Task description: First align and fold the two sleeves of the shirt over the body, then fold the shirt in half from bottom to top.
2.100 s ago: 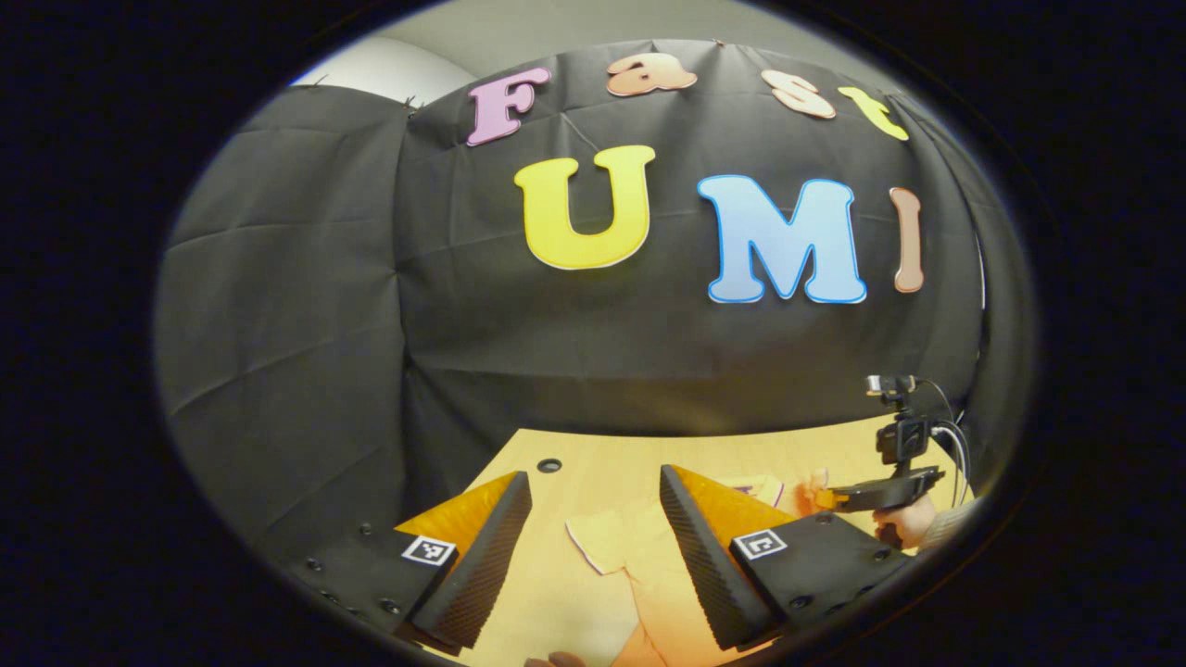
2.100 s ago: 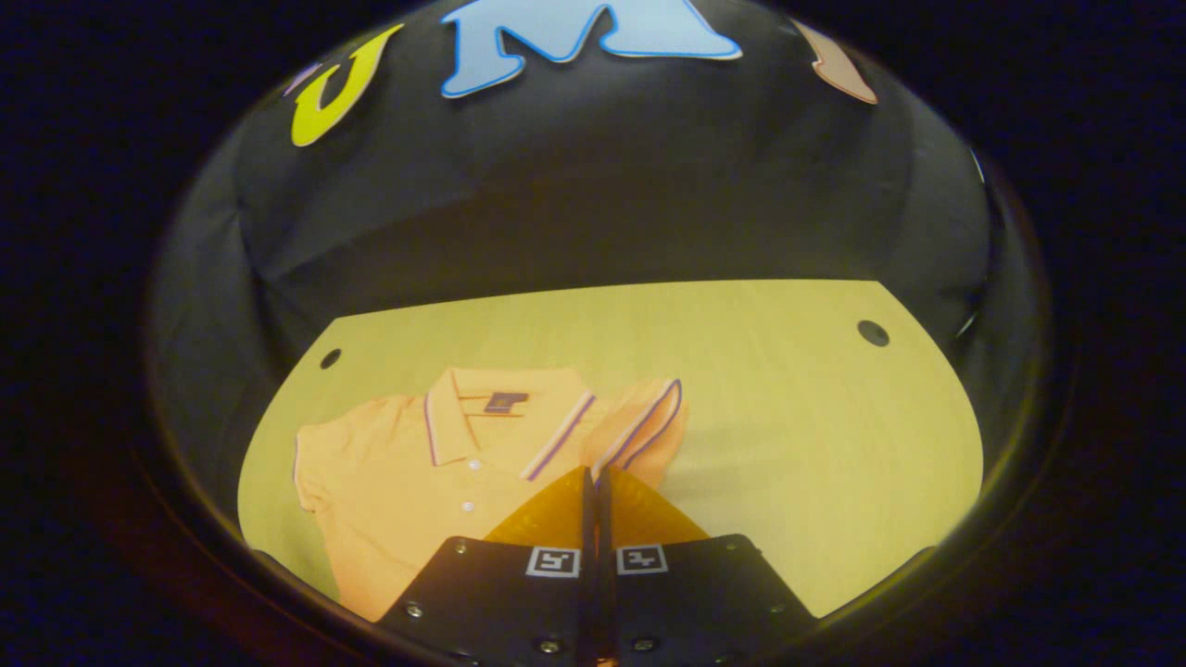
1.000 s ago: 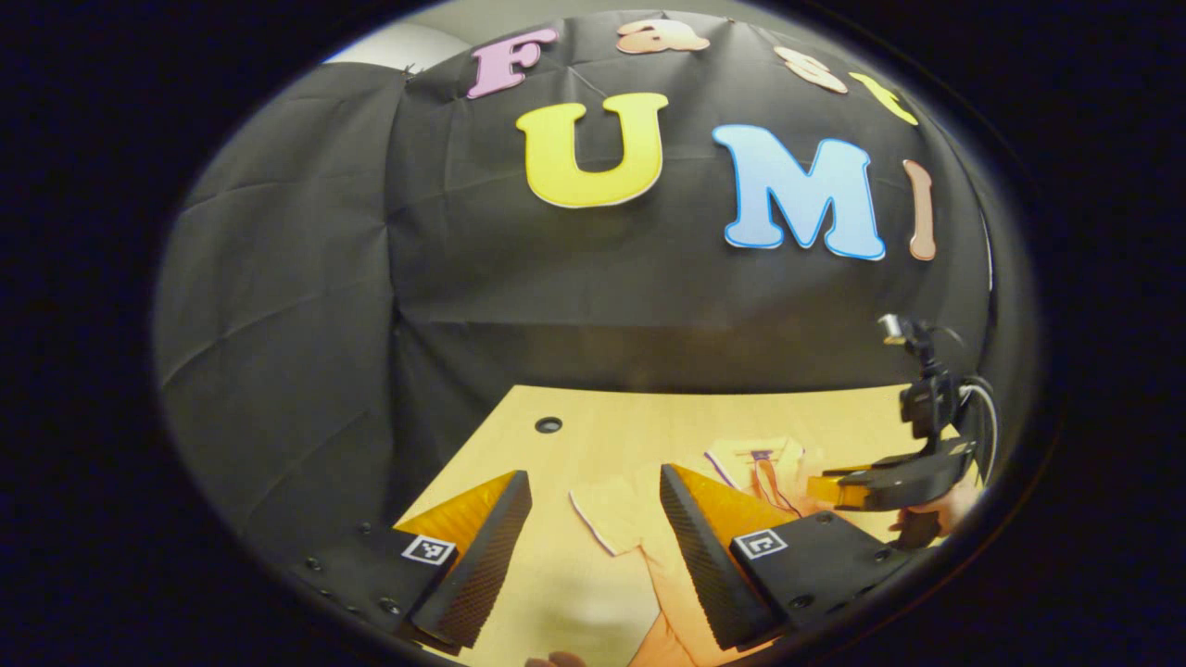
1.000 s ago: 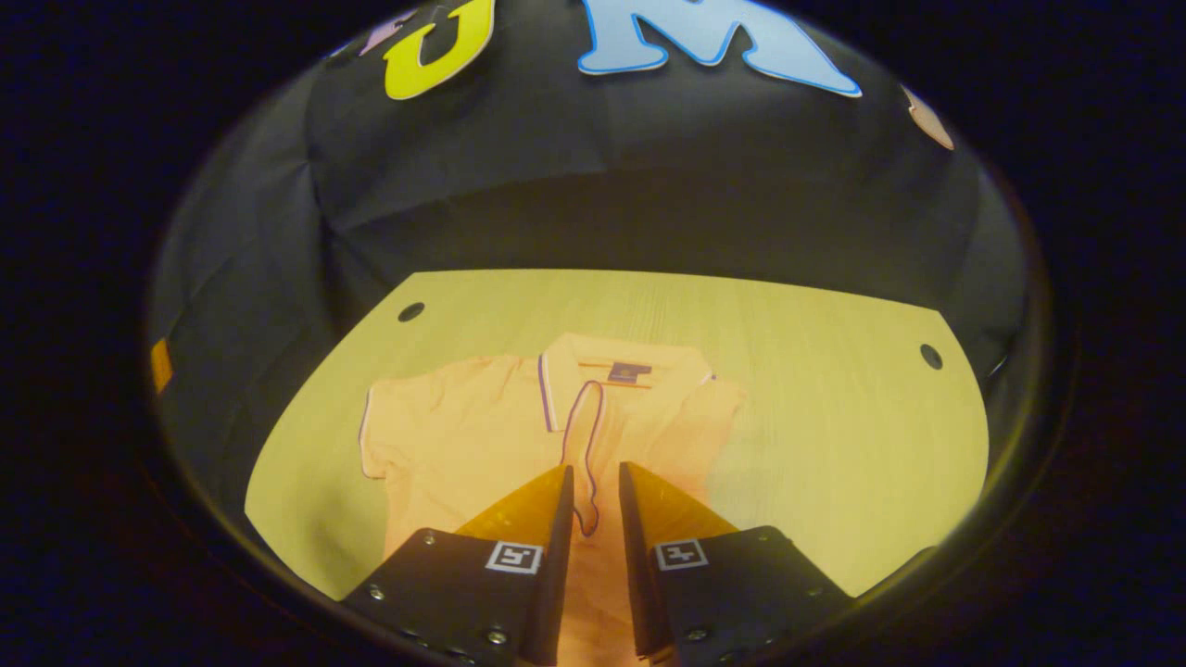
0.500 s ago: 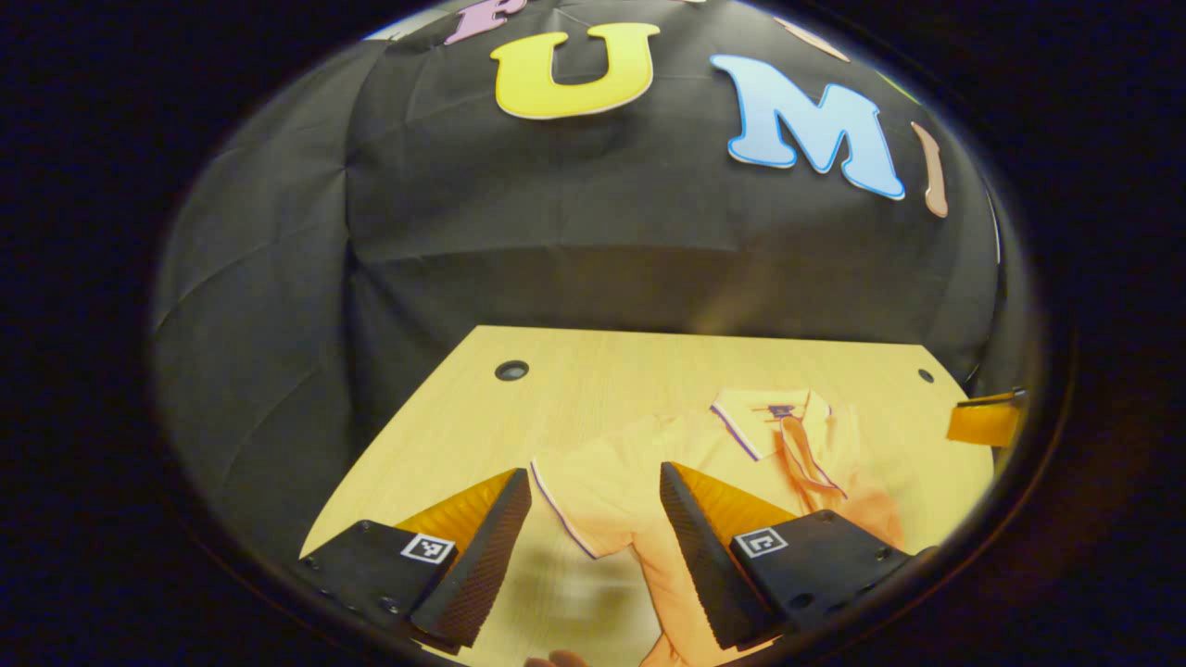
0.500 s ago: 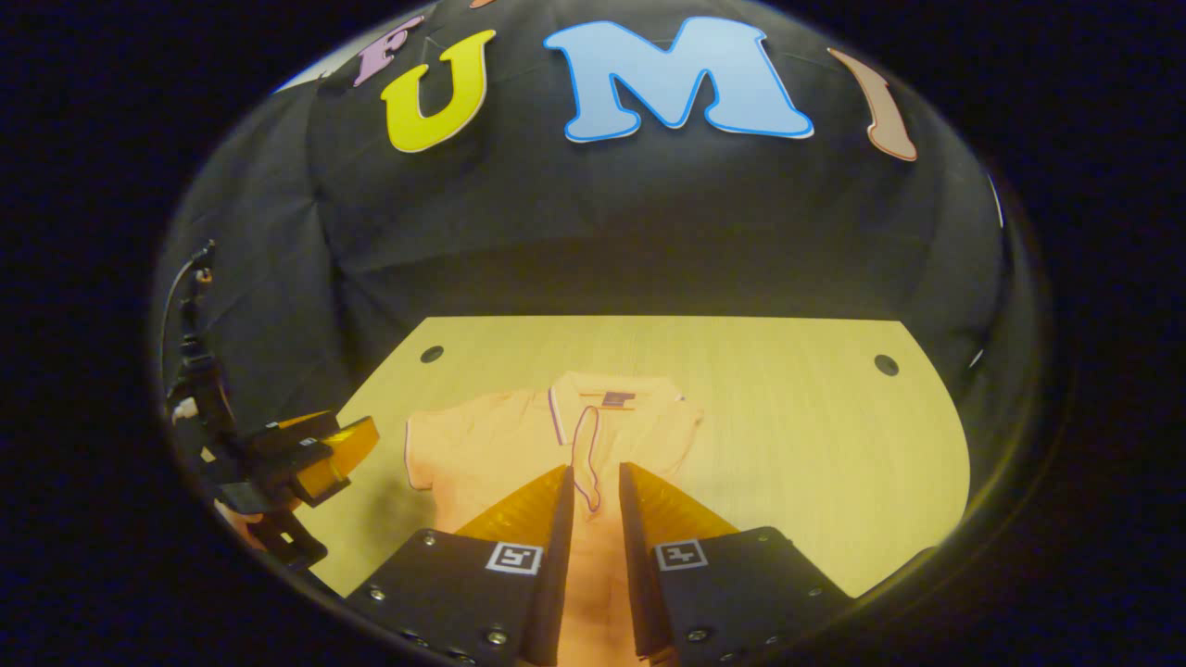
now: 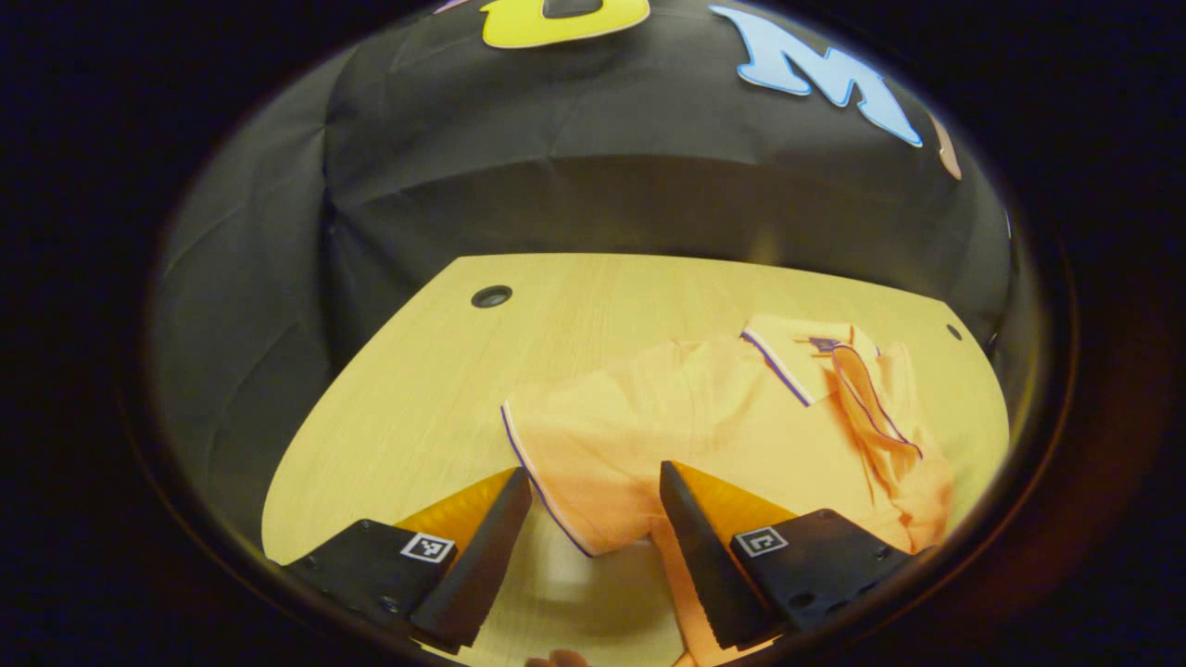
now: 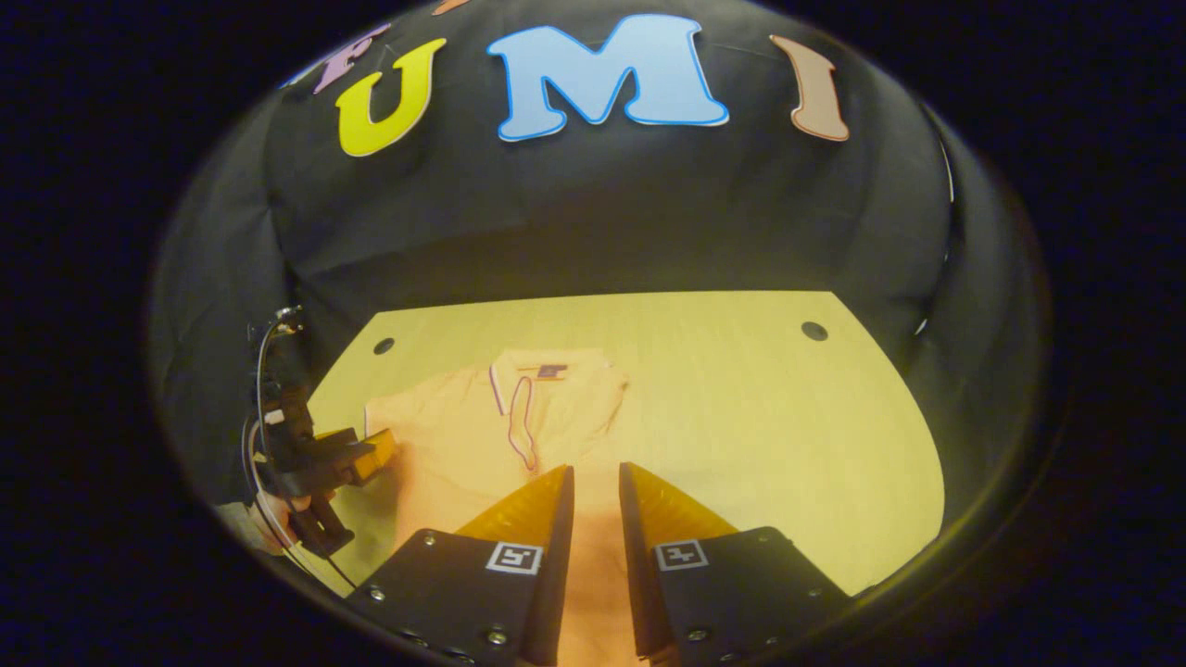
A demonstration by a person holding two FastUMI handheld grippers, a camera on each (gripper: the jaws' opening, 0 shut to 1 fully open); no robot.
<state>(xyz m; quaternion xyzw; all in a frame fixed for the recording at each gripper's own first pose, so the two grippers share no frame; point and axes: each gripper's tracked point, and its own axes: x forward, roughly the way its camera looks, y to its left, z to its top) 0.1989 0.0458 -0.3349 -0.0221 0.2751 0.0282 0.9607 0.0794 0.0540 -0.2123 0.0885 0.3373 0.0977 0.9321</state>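
Note:
An orange polo shirt [image 7: 704, 417] with purple trim lies flat on the wooden table [image 7: 417, 371]. Its right sleeve [image 7: 871, 408] is folded over the chest beside the collar. The left sleeve [image 7: 565, 463] is spread out, and its trimmed edge lies between the fingers of my open left gripper [image 7: 593, 474], just above it. In the right gripper view the shirt [image 8: 454, 417] lies ahead and to the left, with the folded sleeve [image 8: 522, 421] on it. My right gripper [image 8: 595, 471] stands narrowly open over the shirt's lower body, holding nothing. The left gripper [image 8: 366, 456] shows there at the sleeve's edge.
The table [image 8: 741, 417] has a small round hole near each far corner [image 7: 491, 296] [image 8: 814, 331]. The booth's black cloth wall rises right behind it. A hand [image 8: 269, 519] holds the left gripper at the table's left side.
My right gripper opened, left the right sleeve folded over the chest, and drew back. My left gripper tilted down and came forward over the left sleeve.

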